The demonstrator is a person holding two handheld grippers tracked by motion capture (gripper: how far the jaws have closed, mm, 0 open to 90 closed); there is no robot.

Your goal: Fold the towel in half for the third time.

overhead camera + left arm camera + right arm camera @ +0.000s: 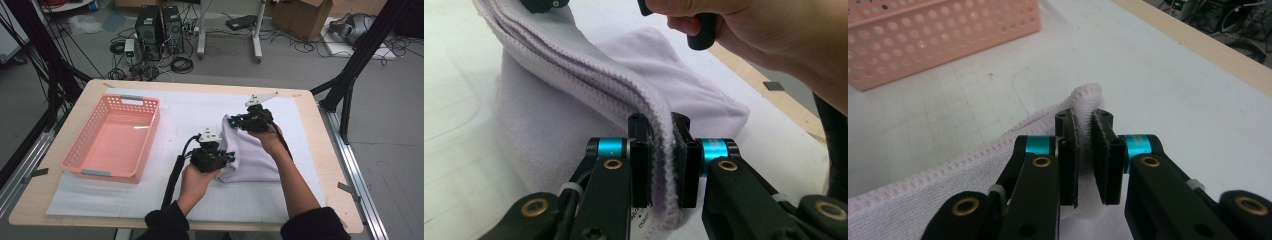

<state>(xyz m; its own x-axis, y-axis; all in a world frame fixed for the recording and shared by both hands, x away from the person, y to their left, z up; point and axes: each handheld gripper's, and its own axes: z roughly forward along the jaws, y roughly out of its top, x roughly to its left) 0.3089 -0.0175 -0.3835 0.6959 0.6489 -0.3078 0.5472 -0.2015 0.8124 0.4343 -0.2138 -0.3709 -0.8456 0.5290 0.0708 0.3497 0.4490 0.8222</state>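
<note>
Lab: computer towers on floor, tangled cables, black frame struts, cardboard box.

On the surface lies a mat. The basket sits on the mat's left part. To its right, near the middle, a folded towel rests on the mat, one edge lifted between the left tongs at its near-left corner and the right tongs at its far-left corner.

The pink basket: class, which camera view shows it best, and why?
The high view: the whole pink basket sits left of the towel, rim and floor visible. The right gripper view catches one perforated wall; the left gripper view faces the towel.
</note>
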